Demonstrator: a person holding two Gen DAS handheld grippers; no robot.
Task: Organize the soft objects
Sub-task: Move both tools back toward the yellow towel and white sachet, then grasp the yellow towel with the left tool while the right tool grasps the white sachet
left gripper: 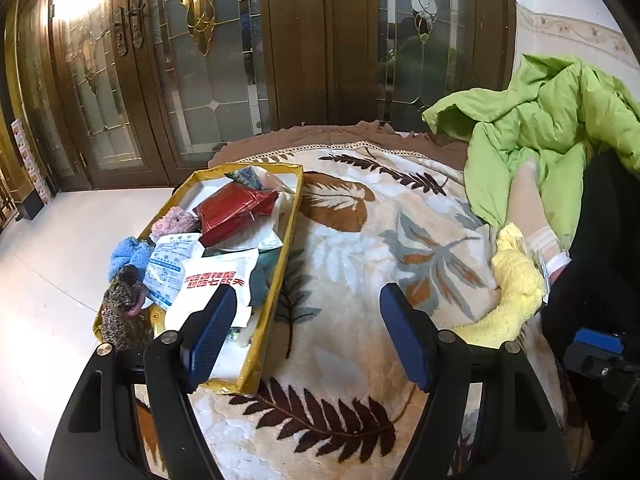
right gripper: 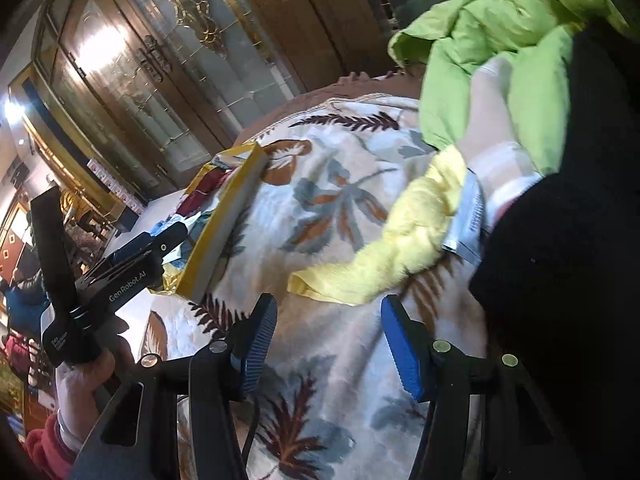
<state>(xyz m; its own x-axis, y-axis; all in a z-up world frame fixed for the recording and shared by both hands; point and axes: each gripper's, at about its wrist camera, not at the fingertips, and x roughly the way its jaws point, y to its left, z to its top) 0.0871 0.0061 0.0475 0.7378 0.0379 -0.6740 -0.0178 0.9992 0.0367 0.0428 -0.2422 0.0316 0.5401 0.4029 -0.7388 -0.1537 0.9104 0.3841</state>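
Two sets of fingers, both spread and empty, hover over the leaf-print blanket (left gripper: 360, 240) as you line up your right gripper (right gripper: 328, 340) on the yellow towel (right gripper: 400, 240), likely the next soft item to pinch and carry to the gold-rimmed box (left gripper: 276, 280) beside your left gripper (left gripper: 308, 336).
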